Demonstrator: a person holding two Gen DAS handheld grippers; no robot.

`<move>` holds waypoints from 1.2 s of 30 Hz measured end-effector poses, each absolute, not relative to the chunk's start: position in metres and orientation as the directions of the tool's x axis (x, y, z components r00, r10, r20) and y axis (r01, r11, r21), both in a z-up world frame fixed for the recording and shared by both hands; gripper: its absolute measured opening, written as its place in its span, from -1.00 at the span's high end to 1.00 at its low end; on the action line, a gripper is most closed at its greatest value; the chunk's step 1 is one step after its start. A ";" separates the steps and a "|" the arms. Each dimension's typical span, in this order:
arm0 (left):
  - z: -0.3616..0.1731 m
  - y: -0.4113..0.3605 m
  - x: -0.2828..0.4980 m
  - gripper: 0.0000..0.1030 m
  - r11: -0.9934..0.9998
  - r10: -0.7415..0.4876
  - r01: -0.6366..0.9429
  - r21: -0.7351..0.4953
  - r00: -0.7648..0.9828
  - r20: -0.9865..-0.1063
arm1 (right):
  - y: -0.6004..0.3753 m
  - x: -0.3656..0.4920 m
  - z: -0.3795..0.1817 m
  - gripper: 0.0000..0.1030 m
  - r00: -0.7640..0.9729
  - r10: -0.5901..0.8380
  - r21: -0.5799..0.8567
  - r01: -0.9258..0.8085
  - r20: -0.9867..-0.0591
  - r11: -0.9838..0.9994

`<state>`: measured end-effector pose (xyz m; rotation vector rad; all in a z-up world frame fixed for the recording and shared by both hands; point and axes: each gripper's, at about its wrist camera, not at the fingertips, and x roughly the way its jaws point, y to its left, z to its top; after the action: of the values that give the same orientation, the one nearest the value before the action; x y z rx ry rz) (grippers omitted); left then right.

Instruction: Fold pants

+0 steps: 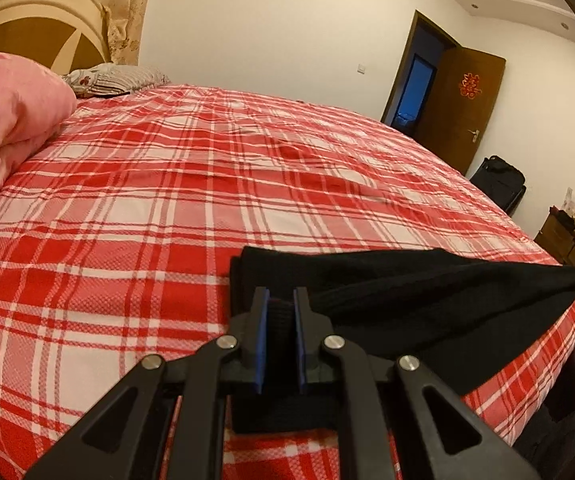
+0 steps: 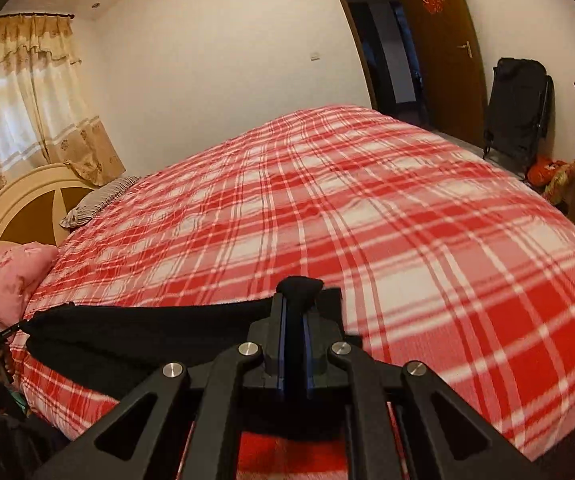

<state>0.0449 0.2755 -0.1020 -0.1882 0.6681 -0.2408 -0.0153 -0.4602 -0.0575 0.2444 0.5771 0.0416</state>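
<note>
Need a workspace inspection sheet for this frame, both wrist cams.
Surface: red-and-white plaid bedsheet, mostly flat, slightly rumpled.
Job's things: black knit pants, stretched between both grippers near the bed's front edge.
Clutter: pink quilt and striped pillow at the headboard end.
Grippers: left gripper shut on the pants; right gripper shut on the pants.
Cables: nothing seen.
Surroundings: open brown wooden door, black suitcase, beige curtains.

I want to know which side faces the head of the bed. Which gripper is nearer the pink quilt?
Left. The left gripper holds the black pants on the pink quilt side; the right gripper holds their far end, away from the quilt.
</note>
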 end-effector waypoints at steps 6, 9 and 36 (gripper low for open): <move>-0.106 0.278 0.031 0.74 0.955 -0.287 0.177 -0.239 0.762 -0.581 | -0.462 -0.023 -0.066 0.87 0.838 0.099 0.248 0.045 -0.537 0.968; -0.110 0.283 0.023 0.73 0.955 -0.287 0.176 -0.240 0.761 -0.583 | -0.462 -0.024 -0.066 0.87 0.838 0.101 0.249 0.043 -0.537 0.968; -0.105 0.332 -0.005 0.73 0.968 -0.159 0.011 -0.252 0.804 -0.573 | -0.459 -0.058 -0.061 0.51 0.819 0.034 0.186 0.089 -0.573 0.979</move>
<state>-0.0045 0.3320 -0.1045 -0.2426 0.6315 -0.0920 -0.0585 -0.4593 -0.0606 0.2086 0.6115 -0.0292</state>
